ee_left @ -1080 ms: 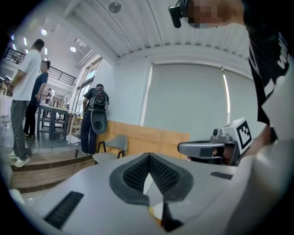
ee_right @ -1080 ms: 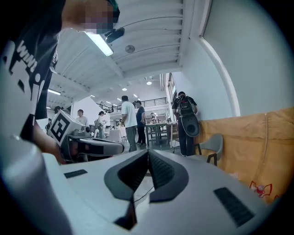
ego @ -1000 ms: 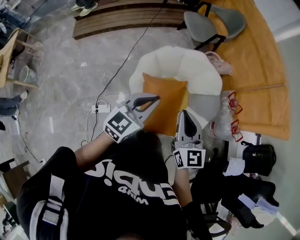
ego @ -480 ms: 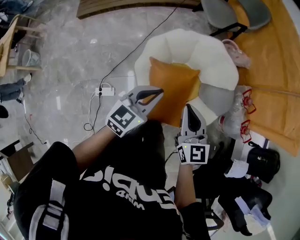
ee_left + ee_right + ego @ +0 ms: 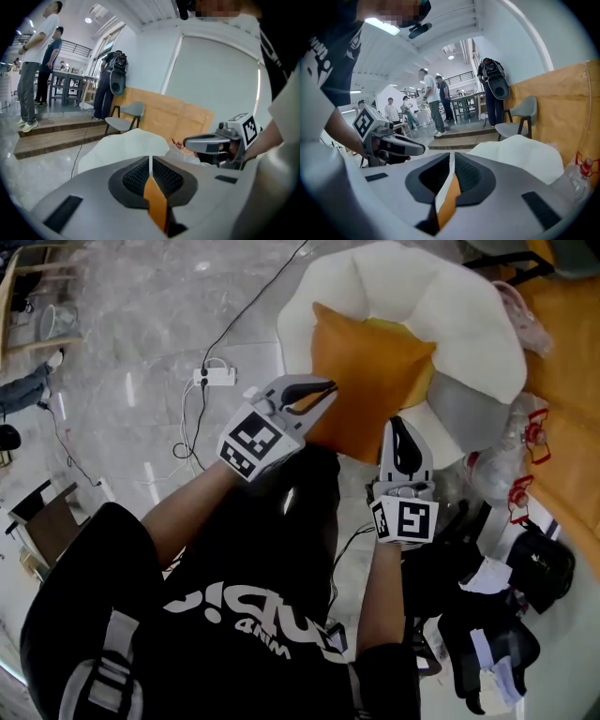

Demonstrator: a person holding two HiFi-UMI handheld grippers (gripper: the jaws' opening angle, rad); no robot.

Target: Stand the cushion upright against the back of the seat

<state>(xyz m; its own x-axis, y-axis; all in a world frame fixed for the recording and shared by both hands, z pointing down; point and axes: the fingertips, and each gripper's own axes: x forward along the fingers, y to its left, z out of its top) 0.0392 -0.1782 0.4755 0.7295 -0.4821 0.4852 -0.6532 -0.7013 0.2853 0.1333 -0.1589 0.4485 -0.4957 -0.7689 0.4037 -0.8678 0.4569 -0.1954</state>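
**Head view: two grippers clamp the orange cushion (image 5: 370, 381) over the white seat (image 5: 450, 296)**

Far left on the marble floor lies a white power strip (image 5: 214, 377), with a black cable (image 5: 253, 306) running away from it. To its right, the left gripper (image 5: 317, 395) is clenched on the near left edge of the cushion. The cushion slants from the two grippers up into the hollow of the seat, and its far corners lie against the white padded backrest. The seat holds nothing else apart from its own grey pad (image 5: 459, 418), which shows at the cushion's right. The right gripper (image 5: 399, 423) is clenched on the cushion's near right edge.

Right of the seat stands a clear plastic bag (image 5: 511, 460) with red handles; what it contains cannot be made out. Near right, a black bag (image 5: 539, 563) sits among dark clutter.

The left gripper view shows the jaws pressed together on a thin fold of orange fabric (image 5: 155, 204). Beyond it are two people (image 5: 37, 70) at far left, a grey chair (image 5: 125, 115), the white seat and the right gripper.

The right gripper view shows the same kind of grip, with an orange fold (image 5: 447, 199) nipped between closed jaws. The left gripper is at left, and the seat and grey chair are at right.
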